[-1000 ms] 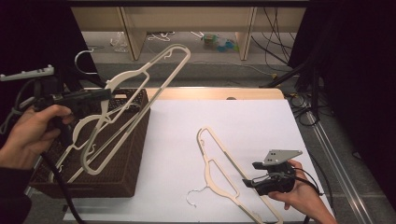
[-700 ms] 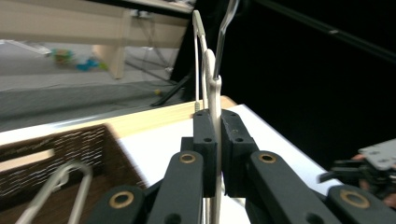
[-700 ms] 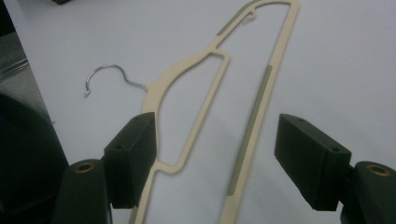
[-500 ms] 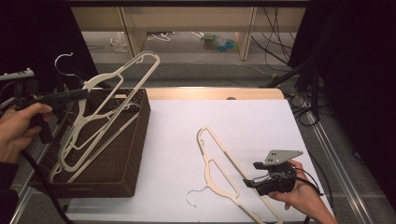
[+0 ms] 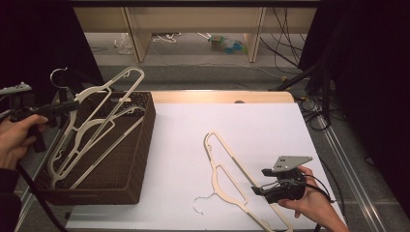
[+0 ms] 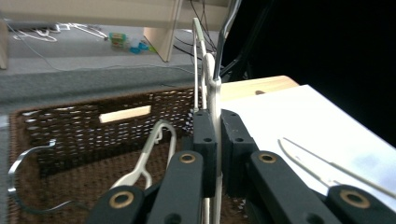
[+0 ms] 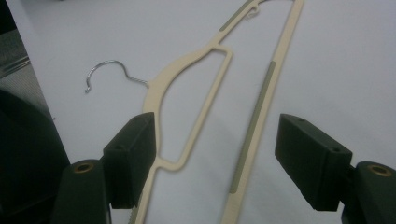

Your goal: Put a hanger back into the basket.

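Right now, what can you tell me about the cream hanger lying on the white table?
The cream plastic hanger with a silver wire hook lies flat on the white table, hook toward the near edge. It has grey grip strips along its bar and an inner cut-out loop. The right tool sits with open jaws on either side of it, not yet squeezing.

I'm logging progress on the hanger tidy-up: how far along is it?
Roughly midway. Done: at least one cream hanger already lies in the brown wicker basket. In hand: the left claw is shut on a second hanger, held tilted over the basket. Left: the hanger on the white tabletop lies flat, with the right claw open above it, not gripping.
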Motion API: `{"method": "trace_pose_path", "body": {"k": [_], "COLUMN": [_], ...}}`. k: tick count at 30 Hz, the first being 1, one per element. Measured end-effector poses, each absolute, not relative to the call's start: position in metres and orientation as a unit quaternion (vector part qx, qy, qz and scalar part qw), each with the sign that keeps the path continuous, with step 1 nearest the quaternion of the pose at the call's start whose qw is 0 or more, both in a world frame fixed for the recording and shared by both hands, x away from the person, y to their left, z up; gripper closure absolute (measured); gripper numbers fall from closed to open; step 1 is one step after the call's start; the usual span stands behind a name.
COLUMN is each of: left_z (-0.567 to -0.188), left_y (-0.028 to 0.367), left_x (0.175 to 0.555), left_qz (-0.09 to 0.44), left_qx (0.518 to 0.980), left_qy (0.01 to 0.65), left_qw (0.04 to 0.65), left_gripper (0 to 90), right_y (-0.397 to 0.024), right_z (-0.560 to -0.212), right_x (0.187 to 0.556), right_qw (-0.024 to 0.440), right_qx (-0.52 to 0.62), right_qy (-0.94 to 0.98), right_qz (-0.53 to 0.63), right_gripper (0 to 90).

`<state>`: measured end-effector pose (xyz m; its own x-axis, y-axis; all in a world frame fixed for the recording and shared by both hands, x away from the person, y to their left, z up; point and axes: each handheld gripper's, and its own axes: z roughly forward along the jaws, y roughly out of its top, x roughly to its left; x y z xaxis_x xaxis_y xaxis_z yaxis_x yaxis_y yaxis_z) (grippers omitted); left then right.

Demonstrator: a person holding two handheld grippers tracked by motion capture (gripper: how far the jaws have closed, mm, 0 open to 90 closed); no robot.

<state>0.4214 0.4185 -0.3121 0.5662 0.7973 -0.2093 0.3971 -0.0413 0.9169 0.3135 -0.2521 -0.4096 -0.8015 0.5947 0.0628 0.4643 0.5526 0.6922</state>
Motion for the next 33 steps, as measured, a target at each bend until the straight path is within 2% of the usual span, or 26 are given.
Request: {"method": "trace_pose_path", "body": {"k": [5,8,17,33], "left_z": [-0.322,-0.328,-0.336,-0.376], "left_y": [0.425,0.423,0.424,0.422], "left_x": [0.421,0.415,0.410,0.422], "left_qz": [0.177,0.146,0.119,0.080], "left_qx": [0.707,0.692,0.706,0.712], "left_qy": [0.425,0.460,0.459,0.495], "left_qw": [0.537,0.537,0.527,0.491], "left_gripper": [85.6,85.6,85.6,85.2], "right_y": [-0.252,-0.252,-0.252,-0.250], "right_z": [-0.410,-0.411,-0.412,-0.414], "right_x": [0.314,0.314,0.314,0.315], "right_qw": [0.090,0.088,0.092,0.094], "right_qx": [0.301,0.302,0.300,0.301], "right_qy": [0.877,0.877,0.878,0.876], "right_qz": [0.364,0.363,0.362,0.365], "right_gripper": [30.2,30.2,30.2,30.2]}}
